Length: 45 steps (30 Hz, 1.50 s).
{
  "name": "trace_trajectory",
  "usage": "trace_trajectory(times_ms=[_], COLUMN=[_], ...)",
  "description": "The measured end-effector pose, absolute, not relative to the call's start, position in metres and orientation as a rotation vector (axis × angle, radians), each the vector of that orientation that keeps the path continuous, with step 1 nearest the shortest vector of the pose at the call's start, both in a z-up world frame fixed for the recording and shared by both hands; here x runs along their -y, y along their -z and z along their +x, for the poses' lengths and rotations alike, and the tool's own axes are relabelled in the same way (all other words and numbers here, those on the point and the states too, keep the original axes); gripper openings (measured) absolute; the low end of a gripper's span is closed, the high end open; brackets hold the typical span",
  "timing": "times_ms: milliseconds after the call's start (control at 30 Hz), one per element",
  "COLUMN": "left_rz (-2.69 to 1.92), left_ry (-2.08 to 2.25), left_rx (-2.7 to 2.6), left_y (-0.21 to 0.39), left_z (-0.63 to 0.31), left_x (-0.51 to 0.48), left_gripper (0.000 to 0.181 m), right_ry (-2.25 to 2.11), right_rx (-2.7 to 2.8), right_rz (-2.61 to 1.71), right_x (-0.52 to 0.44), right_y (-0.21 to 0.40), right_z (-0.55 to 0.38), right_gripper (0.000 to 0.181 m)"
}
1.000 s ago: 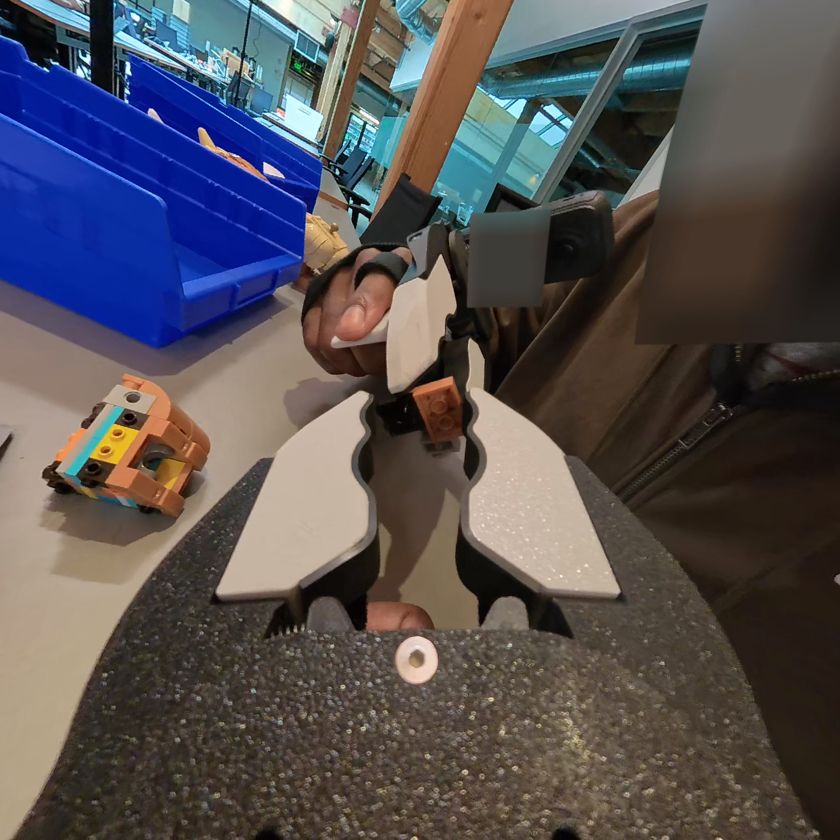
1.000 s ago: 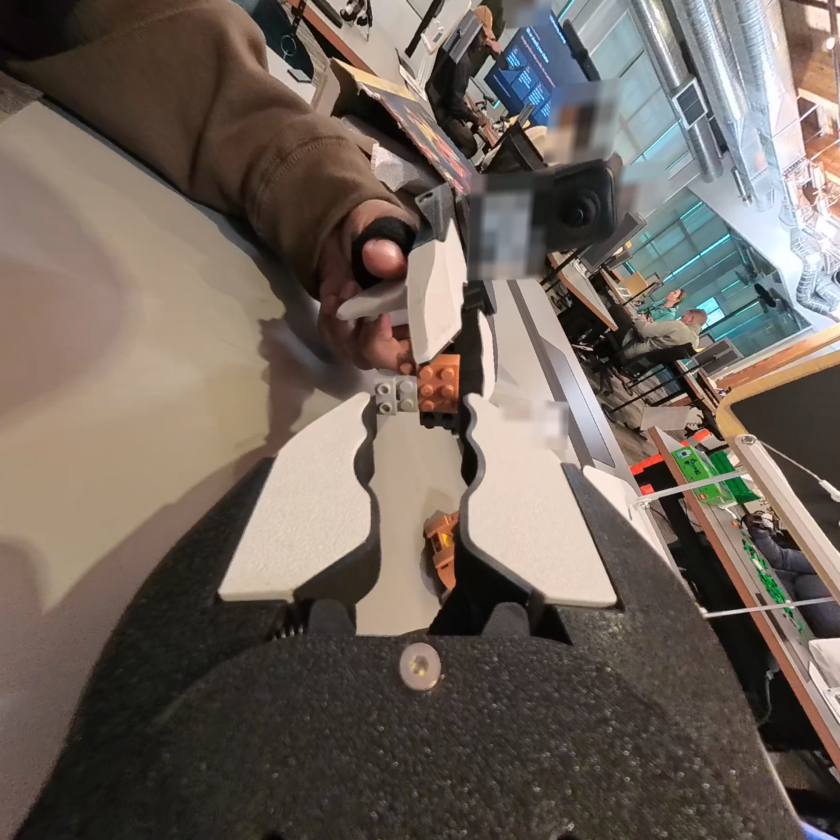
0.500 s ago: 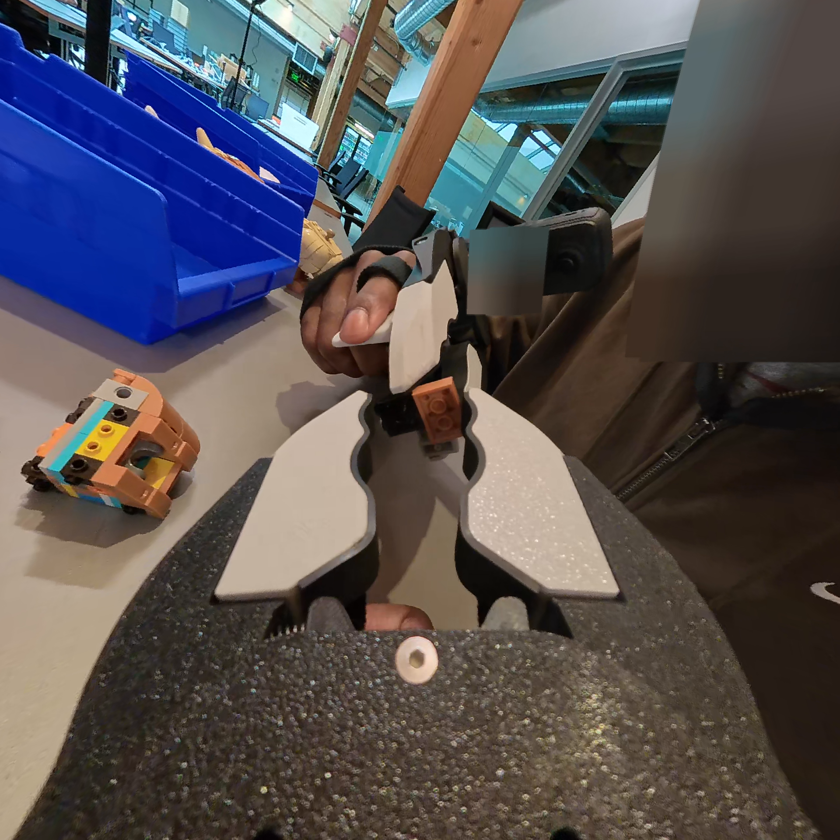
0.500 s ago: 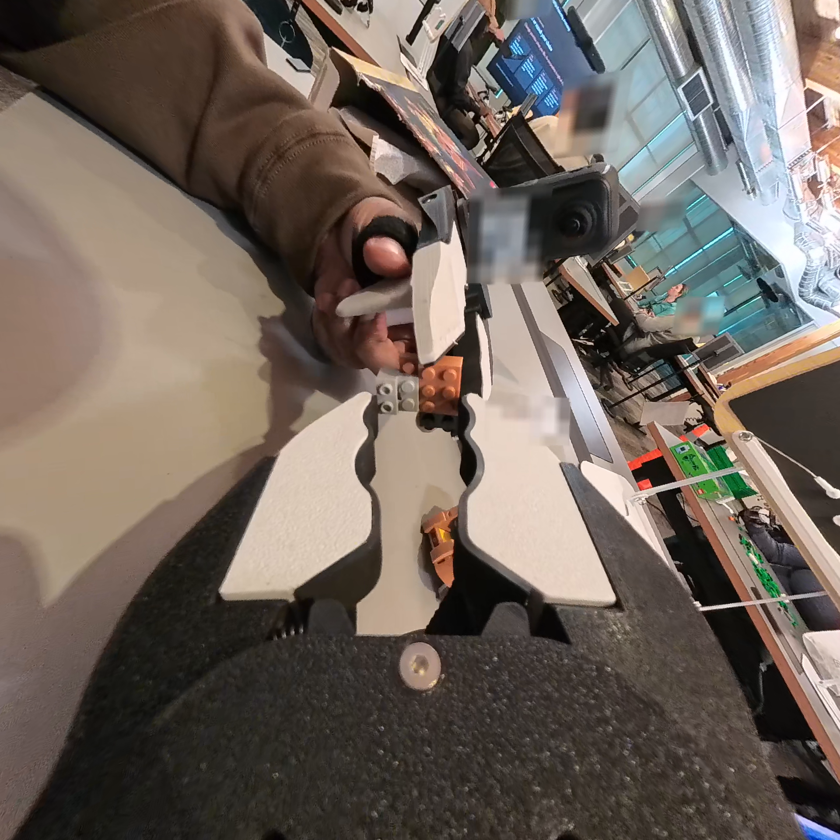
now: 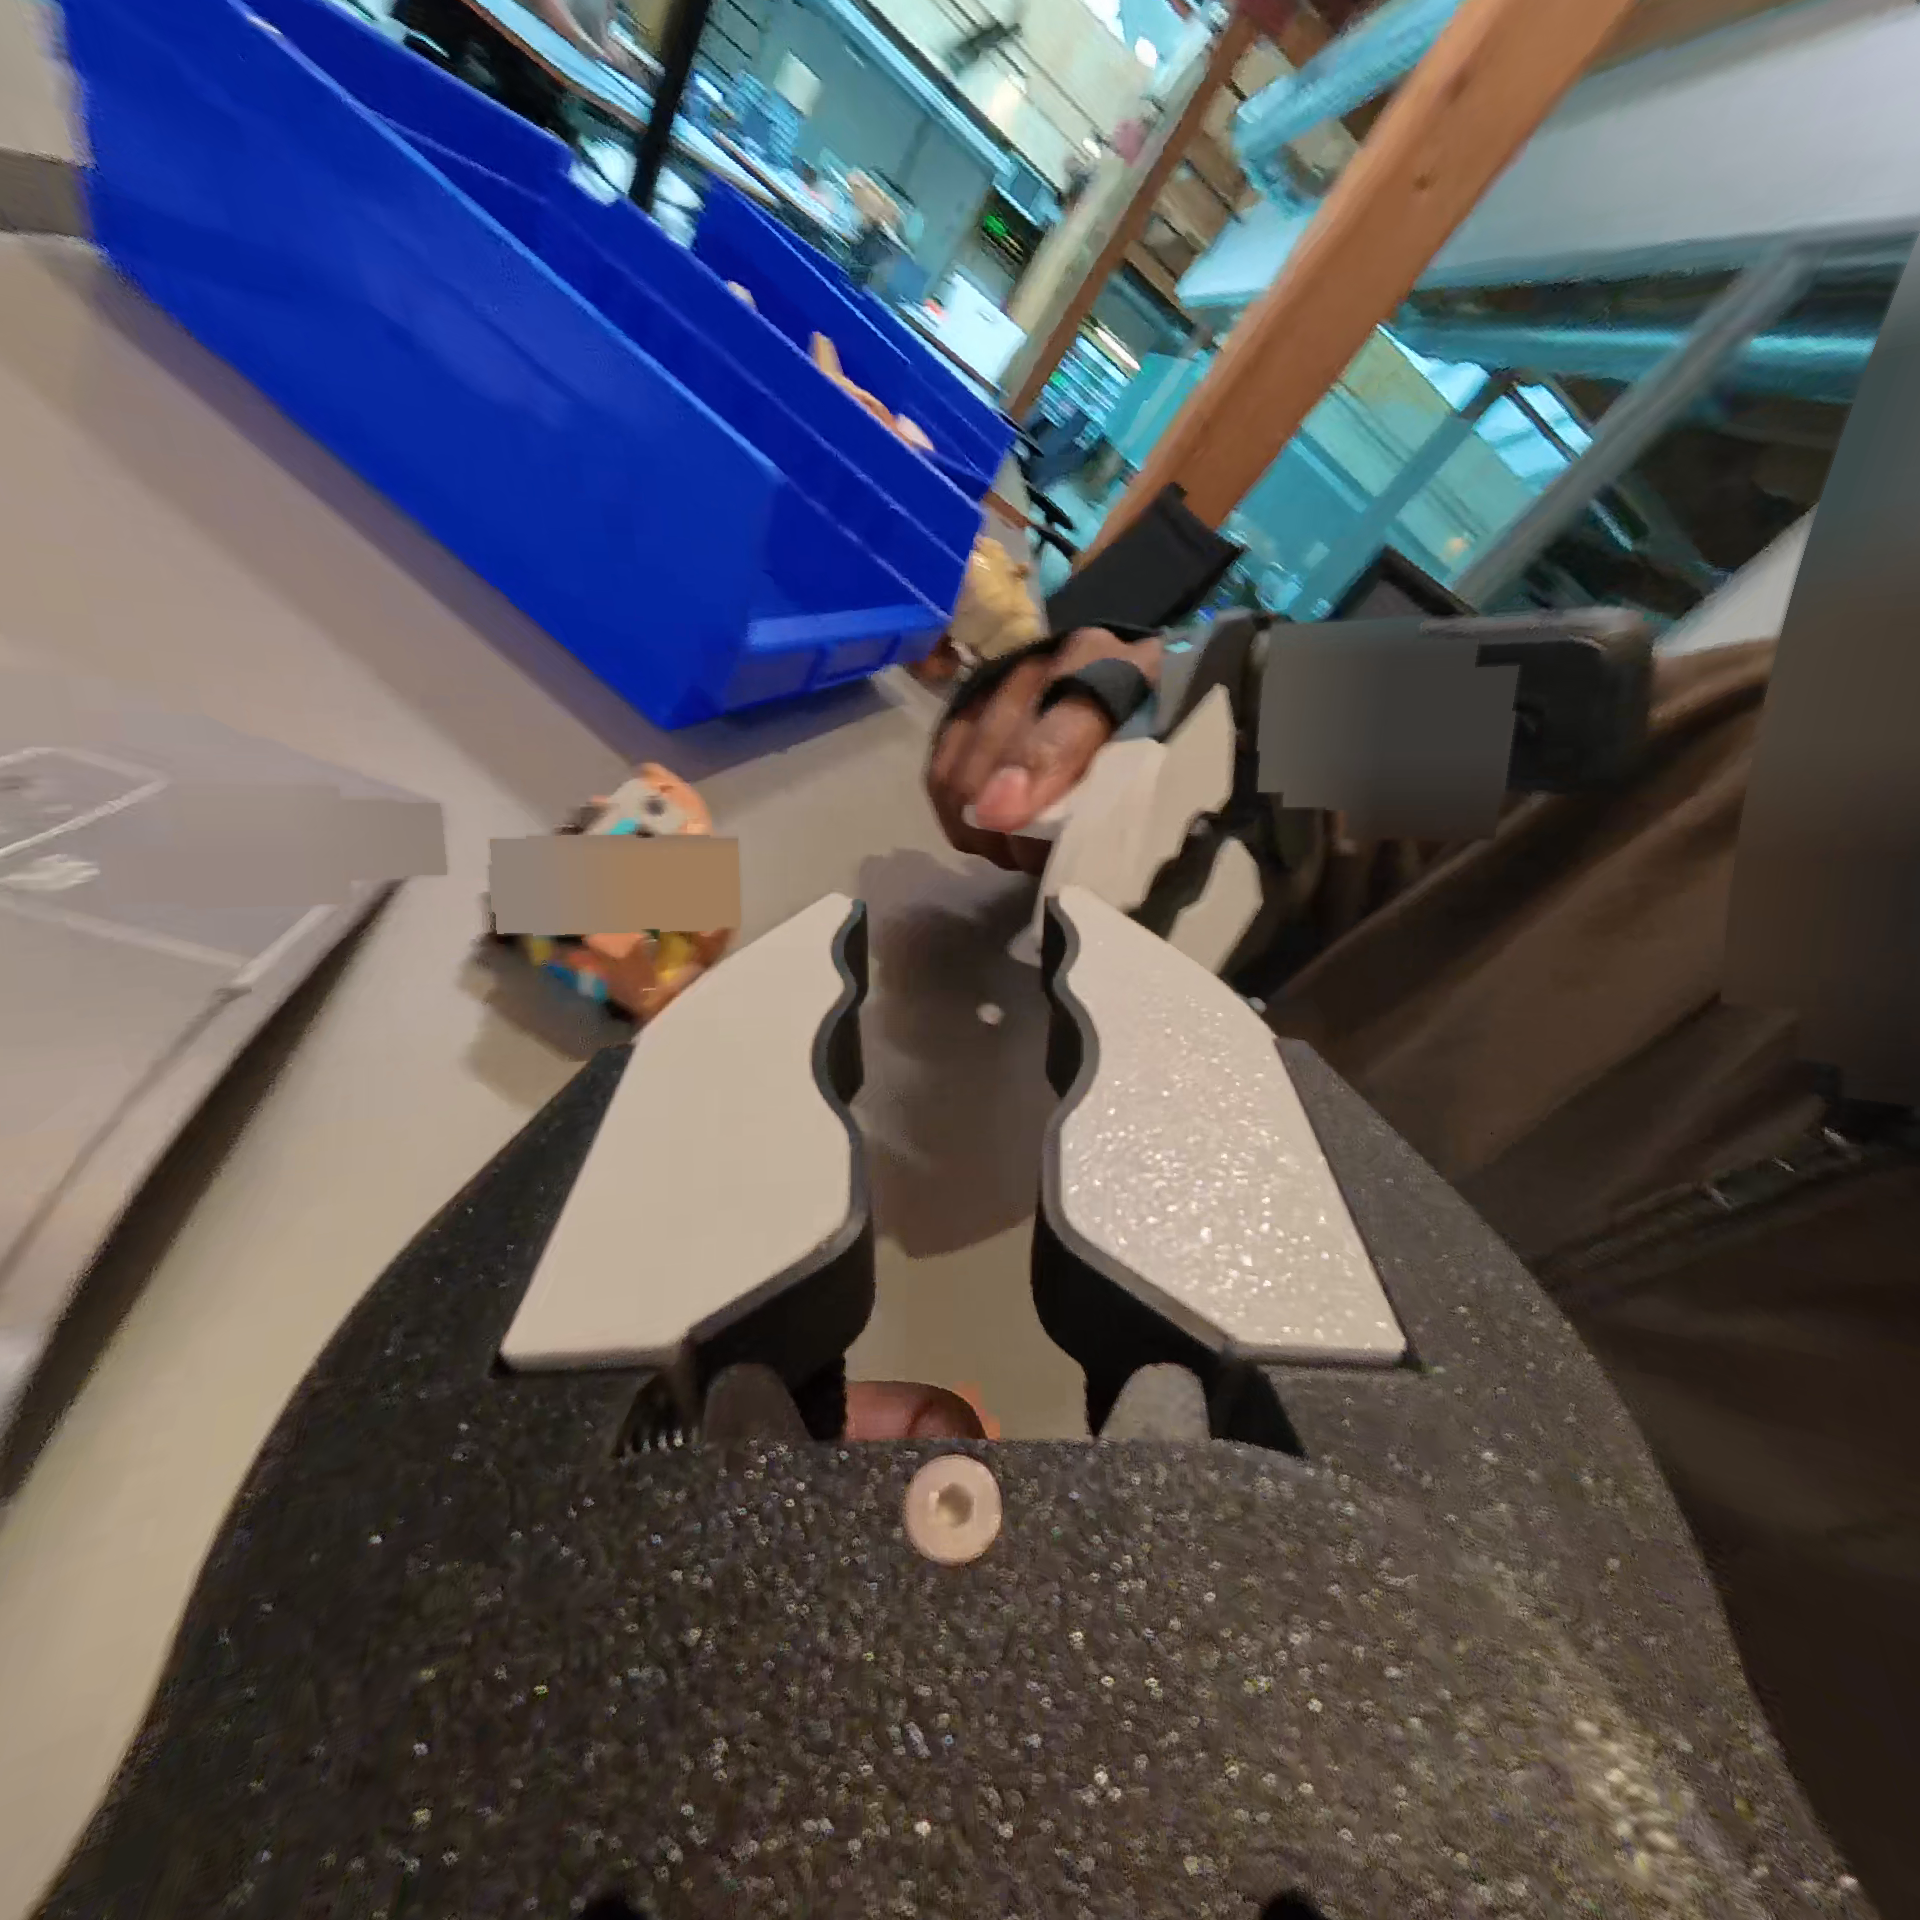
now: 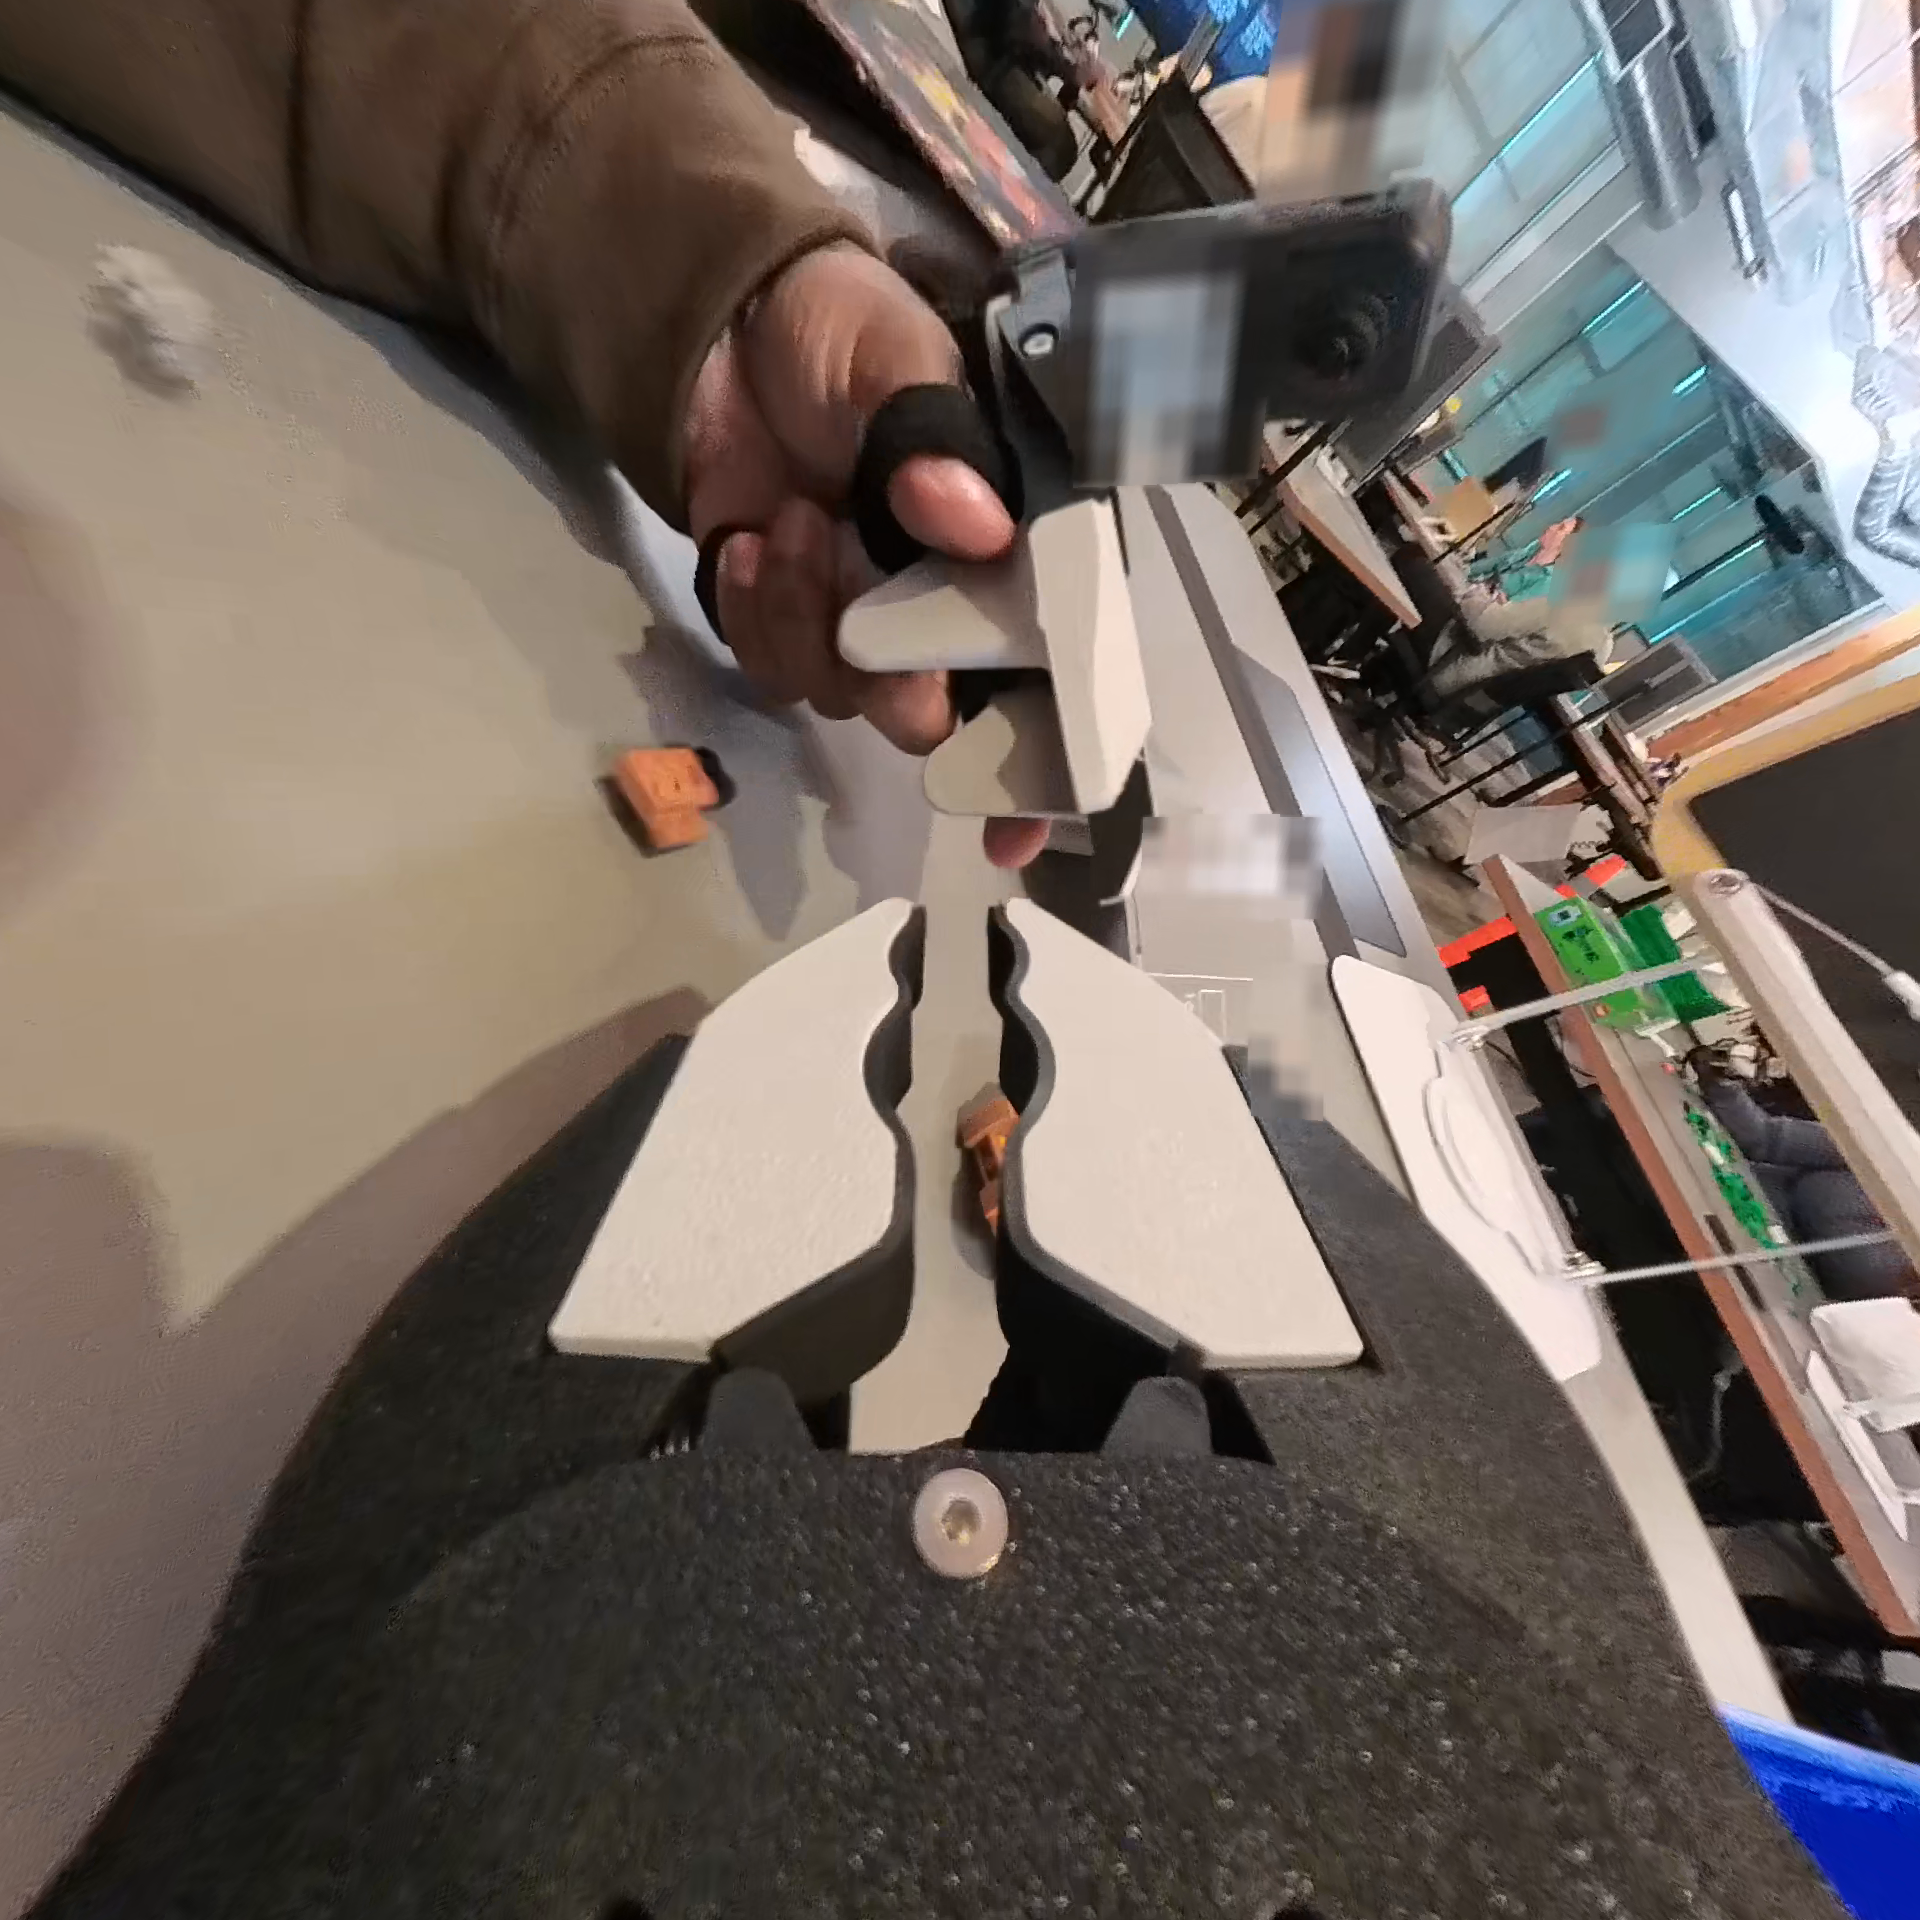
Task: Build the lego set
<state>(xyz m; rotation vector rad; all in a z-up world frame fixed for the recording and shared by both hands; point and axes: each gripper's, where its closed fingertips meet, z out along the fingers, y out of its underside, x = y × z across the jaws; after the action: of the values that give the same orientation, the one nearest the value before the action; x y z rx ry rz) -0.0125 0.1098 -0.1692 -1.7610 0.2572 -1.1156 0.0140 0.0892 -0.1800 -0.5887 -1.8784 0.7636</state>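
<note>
My left gripper (image 5: 951, 914) is open and empty above the grey table. My right gripper (image 6: 958, 916) is almost shut, with a thin gap and nothing between the jaws. A small orange and black lego piece (image 6: 665, 795) lies loose on the table, to the left of both grippers. The partly built orange, yellow and teal lego model (image 5: 623, 951) sits on the table left of my left gripper, half covered by a mosaic patch. It shows through the gap of my right gripper (image 6: 982, 1153). The left gripper's fingers (image 6: 1081, 644) are above mine in the right wrist view.
Two blue bins (image 5: 468, 395) stand at the back left. A flat grey sheet (image 5: 135, 935) lies at the left. A small pale piece (image 6: 145, 322), blurred, lies far left on the table. The person's brown sleeve (image 6: 520, 187) crosses the top. The table edge (image 6: 1621, 1455) runs at the right.
The two grippers held a small lego piece together and have pulled apart. The piece now lies on the table. My right jaws have narrowed. Both views are blurred by motion.
</note>
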Motion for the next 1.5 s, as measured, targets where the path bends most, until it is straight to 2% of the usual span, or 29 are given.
trace_trajectory(times_ms=[233,933,1500], left_rz=[-1.651,-1.743,-1.672], left_ry=[0.842,0.546,0.221], left_rx=[0.024,-0.215,-0.174], left_y=[0.165,0.167,0.171], left_z=[-0.067,-0.074,-0.07], left_x=[-0.126,-0.113,-0.014], left_gripper=[0.026,0.025,0.029], right_ry=[-0.73,-0.742,-0.566], right_rx=[1.9,1.939,1.877], right_rz=[-0.616,-0.557,-0.502], right_x=[-0.089,-0.069,-0.056], right_y=[0.188,0.196,0.184], right_z=[0.01,0.005,0.028], right_gripper=[0.012,0.012,0.012])
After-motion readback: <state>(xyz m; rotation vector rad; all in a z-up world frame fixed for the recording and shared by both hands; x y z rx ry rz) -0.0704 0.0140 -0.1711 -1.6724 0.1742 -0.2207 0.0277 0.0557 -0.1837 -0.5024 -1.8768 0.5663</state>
